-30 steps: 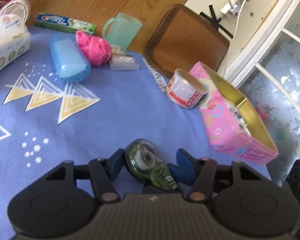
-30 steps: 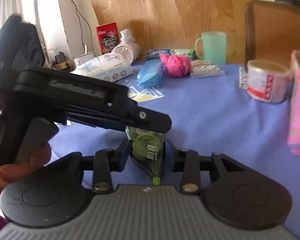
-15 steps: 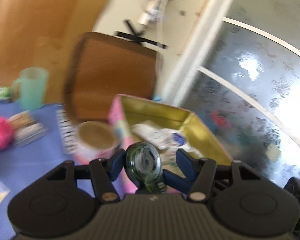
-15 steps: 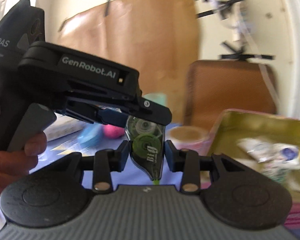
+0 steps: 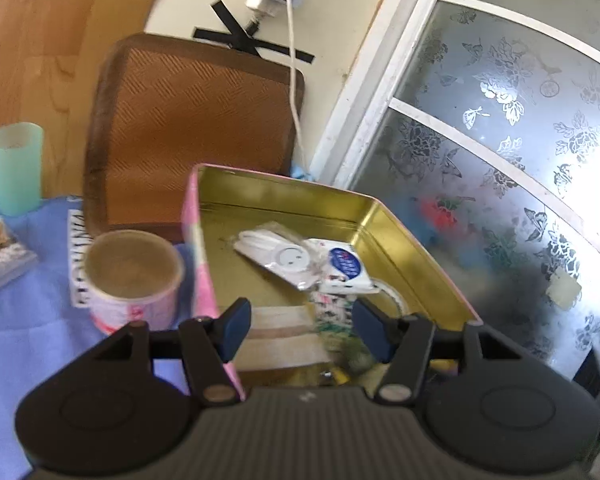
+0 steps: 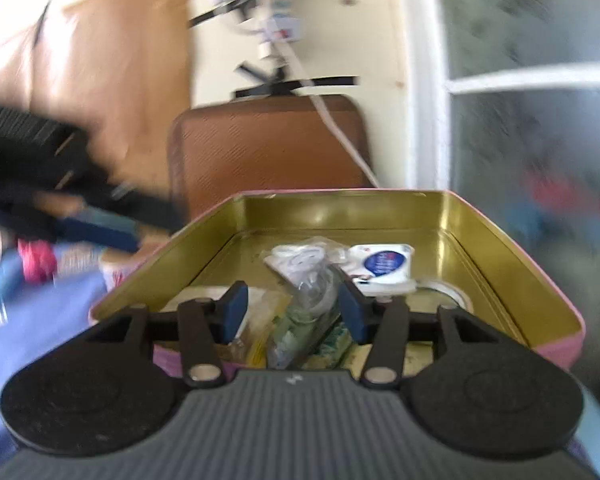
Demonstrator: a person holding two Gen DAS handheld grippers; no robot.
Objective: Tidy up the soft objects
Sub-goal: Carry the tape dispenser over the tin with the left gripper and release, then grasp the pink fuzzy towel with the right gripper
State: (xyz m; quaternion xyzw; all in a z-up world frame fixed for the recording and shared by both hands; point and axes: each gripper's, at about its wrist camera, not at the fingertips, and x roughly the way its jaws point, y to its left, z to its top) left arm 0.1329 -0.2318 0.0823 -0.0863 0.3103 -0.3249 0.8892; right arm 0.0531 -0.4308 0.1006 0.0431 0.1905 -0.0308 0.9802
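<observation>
Left gripper (image 5: 298, 330) gapes wide, empty, at lower centre over the tin (image 5: 384, 220). Right gripper (image 6: 290, 310) likewise spread, gripping nothing, above the tin's packets (image 6: 382, 268). Tape roll (image 5: 134, 280) sits left of the tin.

Pink tin (image 5: 204, 264), gold inside, open, holding white packets (image 5: 300, 258).

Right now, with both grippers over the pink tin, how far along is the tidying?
Done: the pink tin already holds a white packet, a bagged white item and other pieces. In hand: nothing; the left gripper and right gripper are both open above it. Left: the tape roll, the green cup and a pink bundle sit outside on the blue cloth.
</observation>
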